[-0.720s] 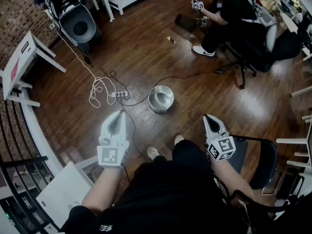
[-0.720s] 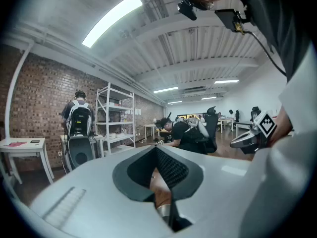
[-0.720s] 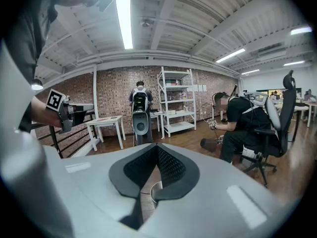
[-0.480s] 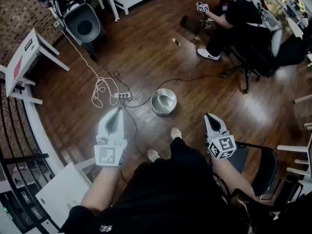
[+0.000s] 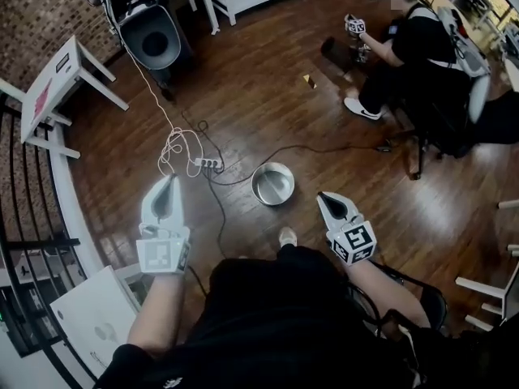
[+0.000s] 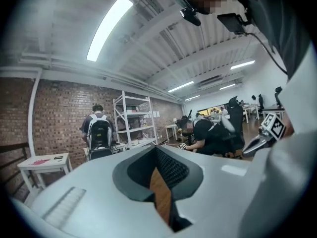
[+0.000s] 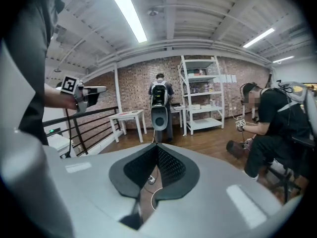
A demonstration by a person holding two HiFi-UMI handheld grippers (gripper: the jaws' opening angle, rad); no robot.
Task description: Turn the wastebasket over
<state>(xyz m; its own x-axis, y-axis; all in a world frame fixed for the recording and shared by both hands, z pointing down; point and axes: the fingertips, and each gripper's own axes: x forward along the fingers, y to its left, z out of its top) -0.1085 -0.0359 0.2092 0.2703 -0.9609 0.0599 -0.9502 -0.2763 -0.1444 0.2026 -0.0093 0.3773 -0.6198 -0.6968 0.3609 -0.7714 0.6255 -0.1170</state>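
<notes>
**A:** Tool status?

**B:** L gripper (image 5: 169, 181): jaws together, nothing btwn them; its own view shows only floor through the slit. R gripper (image 5: 323, 197): same, jaws together, empty. Both are held out in front of the standing operator, well clear of the target.

**A:** Target?

**B:** Round shiny silver metal wastebasket (image 5: 273, 183), upright, mouth up, on the dark wood plank floor (image 5: 268, 112). It sits btwn the two grippers and ahead of the operator's pale shoe (image 5: 287, 236). Untouched; flip not begun, by the look of it.

**A:** Risks?

**B:**
1. Jaws must open first. A shallow pinch on the thin, slick rim prob. slips, and the basket drops, clangs and rolls.
2. White power strip w/ tangled white and black cables (image 5: 204, 161) lies just beside the basket, L side. A tipping basket could land on a cord, or the L gripper could snag one.
3. The shoe is near; a rolling basket may hit it.
4. The seated person in black (image 5: 422, 51) is well apart, so low concern.
</notes>
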